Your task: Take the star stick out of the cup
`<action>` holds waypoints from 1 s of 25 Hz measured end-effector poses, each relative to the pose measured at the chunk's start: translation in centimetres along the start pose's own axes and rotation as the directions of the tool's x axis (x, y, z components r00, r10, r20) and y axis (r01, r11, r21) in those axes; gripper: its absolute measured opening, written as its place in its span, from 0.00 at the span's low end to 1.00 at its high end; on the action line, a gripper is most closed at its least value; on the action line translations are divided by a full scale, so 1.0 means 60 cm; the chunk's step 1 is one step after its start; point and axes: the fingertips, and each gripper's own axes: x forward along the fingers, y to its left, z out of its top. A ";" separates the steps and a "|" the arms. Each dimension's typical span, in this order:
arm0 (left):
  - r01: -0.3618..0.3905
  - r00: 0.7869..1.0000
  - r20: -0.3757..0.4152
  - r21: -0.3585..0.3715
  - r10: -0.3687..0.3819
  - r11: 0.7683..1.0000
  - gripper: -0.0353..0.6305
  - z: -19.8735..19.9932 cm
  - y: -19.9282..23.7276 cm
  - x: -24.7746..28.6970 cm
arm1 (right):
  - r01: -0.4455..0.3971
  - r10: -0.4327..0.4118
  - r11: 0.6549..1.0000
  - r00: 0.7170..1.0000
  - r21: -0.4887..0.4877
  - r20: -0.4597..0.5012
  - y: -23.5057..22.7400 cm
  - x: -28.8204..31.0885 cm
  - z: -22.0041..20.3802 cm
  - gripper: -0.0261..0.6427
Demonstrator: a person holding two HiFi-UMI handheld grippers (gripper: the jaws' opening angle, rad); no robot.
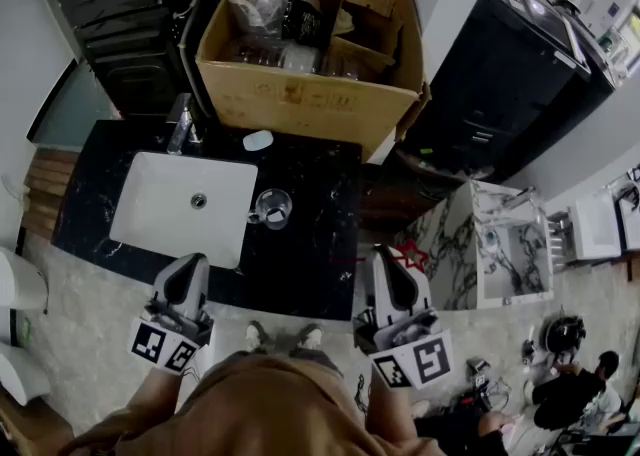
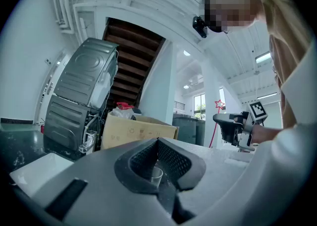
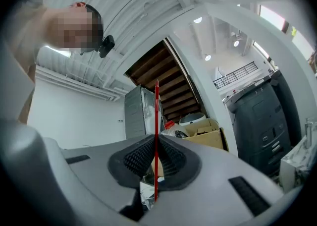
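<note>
A clear glass cup [image 1: 272,209] stands empty on the black counter [image 1: 310,244], right of the white sink. My right gripper [image 1: 389,256] is off the counter's front right corner, shut on the thin red star stick [image 3: 156,141], which runs upright between its pads. The stick's red star [image 1: 411,256] shows beside the jaws, clear of the cup. In the left gripper view the same star [image 2: 218,104] sits above the right gripper [image 2: 230,125]. My left gripper [image 1: 190,264] is at the counter's front edge below the sink, its jaws together and empty; the cup [image 2: 156,174] shows beyond them.
A white sink [image 1: 150,204] with a faucet [image 1: 181,122] fills the counter's left part. An open cardboard box [image 1: 300,94] with plastic bottles stands behind it. To the right stand a black cabinet [image 1: 520,84] and a marble-patterned basin unit [image 1: 500,244].
</note>
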 end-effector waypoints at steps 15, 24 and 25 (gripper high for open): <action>-0.021 0.999 0.050 0.034 0.020 0.999 0.05 0.037 -0.003 -0.011 | 0.024 -0.022 0.998 1.000 -0.059 0.022 -0.016 -0.028 0.020 0.06; -0.040 0.998 0.057 0.036 0.038 0.999 0.05 0.039 -0.001 -0.013 | 0.038 -0.037 0.998 0.999 -0.055 0.032 -0.028 -0.032 0.024 0.06; -0.042 0.998 0.057 0.036 0.040 0.998 0.05 0.039 0.000 -0.013 | 0.037 -0.035 0.998 0.999 -0.054 0.032 -0.027 -0.031 0.023 0.06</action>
